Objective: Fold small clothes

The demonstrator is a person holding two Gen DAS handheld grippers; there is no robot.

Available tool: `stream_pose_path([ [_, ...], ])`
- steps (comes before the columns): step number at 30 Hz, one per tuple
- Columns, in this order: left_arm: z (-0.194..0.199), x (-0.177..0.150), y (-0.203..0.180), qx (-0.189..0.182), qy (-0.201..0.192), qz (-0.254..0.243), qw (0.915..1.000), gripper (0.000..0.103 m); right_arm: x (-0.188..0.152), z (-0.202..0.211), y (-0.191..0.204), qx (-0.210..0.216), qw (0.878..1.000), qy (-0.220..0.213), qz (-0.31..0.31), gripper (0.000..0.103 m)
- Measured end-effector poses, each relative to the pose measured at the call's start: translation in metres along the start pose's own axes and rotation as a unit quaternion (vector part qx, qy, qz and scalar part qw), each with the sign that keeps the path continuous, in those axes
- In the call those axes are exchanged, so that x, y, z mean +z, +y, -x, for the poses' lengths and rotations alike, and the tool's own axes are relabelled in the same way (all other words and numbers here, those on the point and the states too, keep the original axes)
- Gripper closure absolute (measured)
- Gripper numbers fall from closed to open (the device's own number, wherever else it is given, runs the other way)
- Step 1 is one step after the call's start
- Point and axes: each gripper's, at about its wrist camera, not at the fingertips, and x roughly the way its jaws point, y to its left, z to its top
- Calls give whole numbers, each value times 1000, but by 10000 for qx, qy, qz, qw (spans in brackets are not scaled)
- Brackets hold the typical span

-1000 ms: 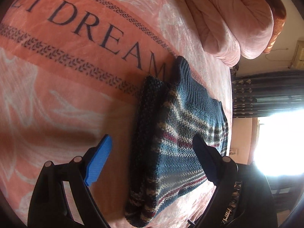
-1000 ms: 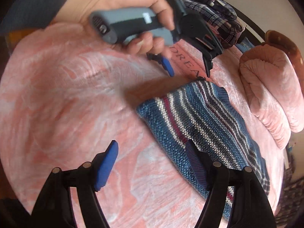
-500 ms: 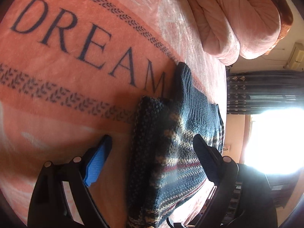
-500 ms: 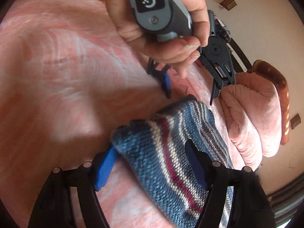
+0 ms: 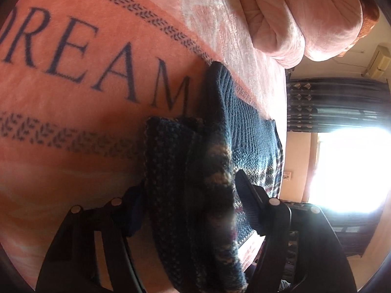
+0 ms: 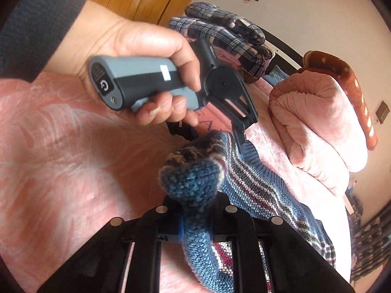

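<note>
Right gripper [image 6: 195, 222] pinches the sweater [image 6: 256, 178] edge; left gripper [image 5: 190, 195] – ahead of it – clamps a fold too.

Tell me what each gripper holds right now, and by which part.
Both hold the blue striped knit sweater. The right gripper is shut on a bunched corner; the left gripper clamps a thick folded edge.

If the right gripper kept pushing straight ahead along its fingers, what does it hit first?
Beyond the sweater bunched in the right gripper, the first thing in line looks like the left gripper and the hand holding it, just above the far sweater edge. Depth is hard to judge through the fisheye.
</note>
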Motion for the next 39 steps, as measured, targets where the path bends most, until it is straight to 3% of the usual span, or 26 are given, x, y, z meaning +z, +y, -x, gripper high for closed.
stream_pose_path([
  [2,0,3,-3,108,-20,16,9999,71,-1,3,-4,96,9999,23,-49,90],
  [5,1,2,-14,226,-65,-91,9997,82,-5,7,-14,181,9996,-12,-196,90],
  [16,13,-7,-80,665,-277,-375,9967,83,-21,41,-65,721,9922,-142,-1012,91],
  [25,26,-11,-128,1075,-414,-416,9925,83,-24,67,-113,803,9835,-440,-1557,92],
  [39,15,-10,-204,1548,-413,-654,9849,83,-34,90,-163,814,9711,-696,-2132,92],
])
